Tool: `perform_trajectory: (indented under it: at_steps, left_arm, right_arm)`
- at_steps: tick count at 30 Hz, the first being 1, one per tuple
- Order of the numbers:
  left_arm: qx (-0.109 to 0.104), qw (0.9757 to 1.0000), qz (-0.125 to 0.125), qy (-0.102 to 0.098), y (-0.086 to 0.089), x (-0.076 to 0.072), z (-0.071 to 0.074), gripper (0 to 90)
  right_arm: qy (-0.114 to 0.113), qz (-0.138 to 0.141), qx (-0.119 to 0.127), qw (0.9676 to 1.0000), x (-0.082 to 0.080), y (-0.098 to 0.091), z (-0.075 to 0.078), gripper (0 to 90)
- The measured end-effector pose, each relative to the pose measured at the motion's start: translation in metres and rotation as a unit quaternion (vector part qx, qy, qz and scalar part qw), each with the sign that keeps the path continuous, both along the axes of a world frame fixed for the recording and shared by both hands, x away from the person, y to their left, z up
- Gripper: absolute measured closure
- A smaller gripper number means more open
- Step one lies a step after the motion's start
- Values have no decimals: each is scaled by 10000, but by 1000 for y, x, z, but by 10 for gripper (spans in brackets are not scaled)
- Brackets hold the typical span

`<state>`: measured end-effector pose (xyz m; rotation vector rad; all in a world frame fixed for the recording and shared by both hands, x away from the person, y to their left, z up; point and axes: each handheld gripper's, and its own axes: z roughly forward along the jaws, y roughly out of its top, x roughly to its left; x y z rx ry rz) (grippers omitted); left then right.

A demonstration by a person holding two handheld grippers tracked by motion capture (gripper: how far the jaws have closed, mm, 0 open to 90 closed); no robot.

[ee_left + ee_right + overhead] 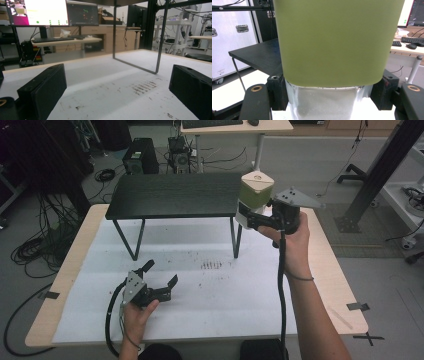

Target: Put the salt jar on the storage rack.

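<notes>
Right gripper (252,220) is clamped on the jar (256,195), held in the air just past the right end of the black shelf (175,195), roughly level with its top. Jaws grip the clear lower body, just under the olive-green sleeve (334,40) (right gripper view puts a pad on each side of the clear part). Jar stands upright, beige lid (258,179) on top.

Left gripper (161,279) sits low over the table near the front-left, jaws wide apart, nothing between them.

Handling, my read:
- Jar body looks like rigid clear plastic or glass, can't tell which. Treat as breakable.
- Pale granular fill visible in the clear part, so probably some weight, and it sits low.
- Clear wall is smooth and likely slick. Current hold, low on the body, is the right spot. The sleeve looks matte, so it may be a grippier alternative.
- Squarish cross-section with rounded corners, so 2 flat faces suit parallel jaws. Keep it upright; I can't tell how tight the lid is.

Surface: white sheet (200,290) over a light wood table (70,265), with a patch of dark scuff marks (211,265) mid-sheet. Shelf stands on thin wire legs (160,45), top flat and bare.

Room: lab, desks with monitors (46,11) and a keyboard behind, cables on the floor, a black frame post (380,170) at right.
</notes>
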<state>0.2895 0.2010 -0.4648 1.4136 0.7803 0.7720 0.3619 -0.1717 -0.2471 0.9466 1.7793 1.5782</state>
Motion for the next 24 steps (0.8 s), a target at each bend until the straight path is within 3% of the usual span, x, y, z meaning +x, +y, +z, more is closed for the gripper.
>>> perform_trajectory:
  at_steps: [9, 24]
  left_arm:
    - [6, 10000, -3, -4, 0, 0, 0, 16]
    - [14, 10000, -18, -17, 0, 0, 0, 17]
  right_arm:
    - [-32, 20, -34, 10000, 15, 18, 12, 308]
    - [19, 61, -80, 9999, 45, 51, 14, 308]
